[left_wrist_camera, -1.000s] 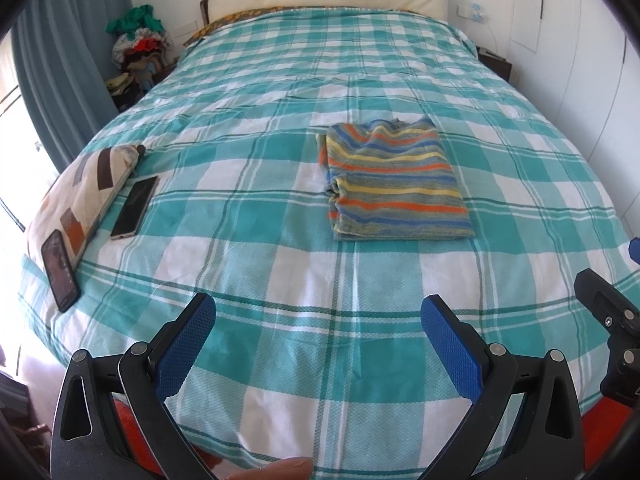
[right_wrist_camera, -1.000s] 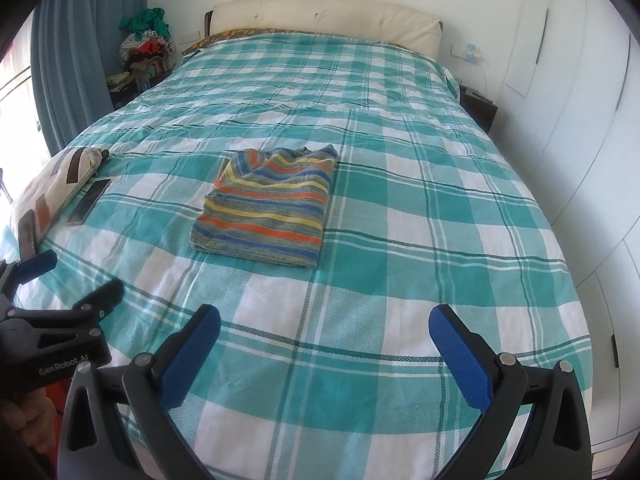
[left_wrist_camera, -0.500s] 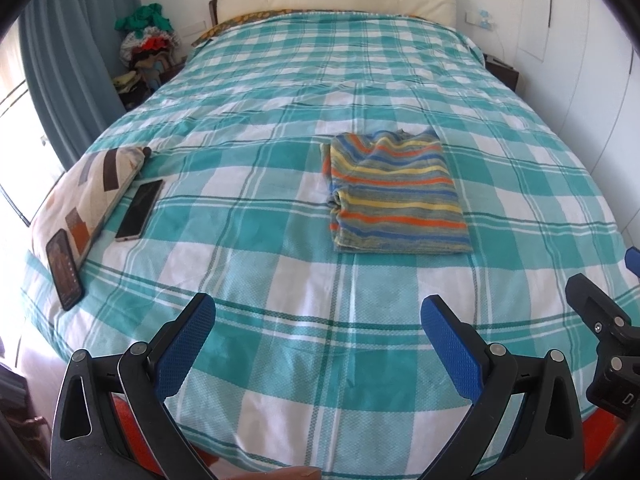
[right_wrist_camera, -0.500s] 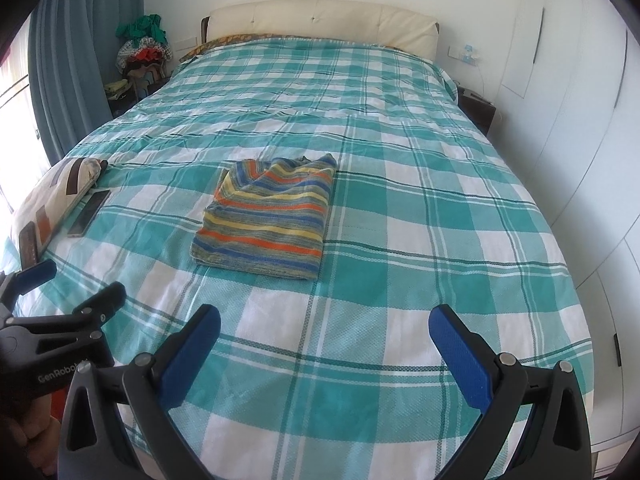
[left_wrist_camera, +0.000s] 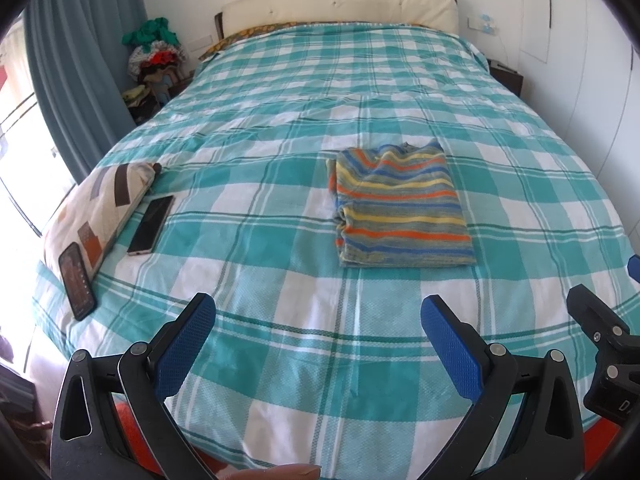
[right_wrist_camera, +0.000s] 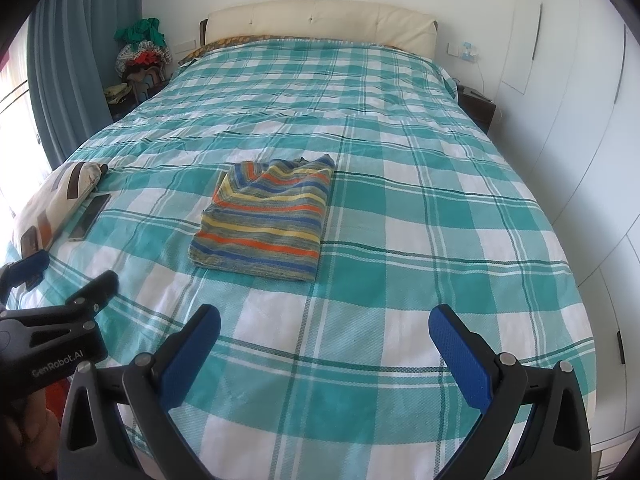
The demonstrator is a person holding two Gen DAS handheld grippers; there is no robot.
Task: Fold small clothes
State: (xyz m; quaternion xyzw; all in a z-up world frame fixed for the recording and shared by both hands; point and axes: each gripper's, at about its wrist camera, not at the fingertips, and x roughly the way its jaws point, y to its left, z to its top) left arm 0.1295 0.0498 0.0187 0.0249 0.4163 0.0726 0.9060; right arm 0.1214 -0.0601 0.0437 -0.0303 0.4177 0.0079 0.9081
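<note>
striped garment (left_wrist_camera: 400, 204) lies folded mid-bed (left_wrist_camera: 280, 120), well apart from both tools, left tool (left_wrist_camera: 318, 344) and right tool (right_wrist_camera: 324, 350) spread, empty; judged done, so check edges are square before withdrawing.

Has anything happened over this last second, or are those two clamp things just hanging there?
Very little. Both views have drawn back and risen slightly, so the left gripper and right gripper have eased away from the folded striped garment. Nothing was grabbed or released; both stay open and empty. The garment, two phones and pillow lie unmoved on the bed.
</note>
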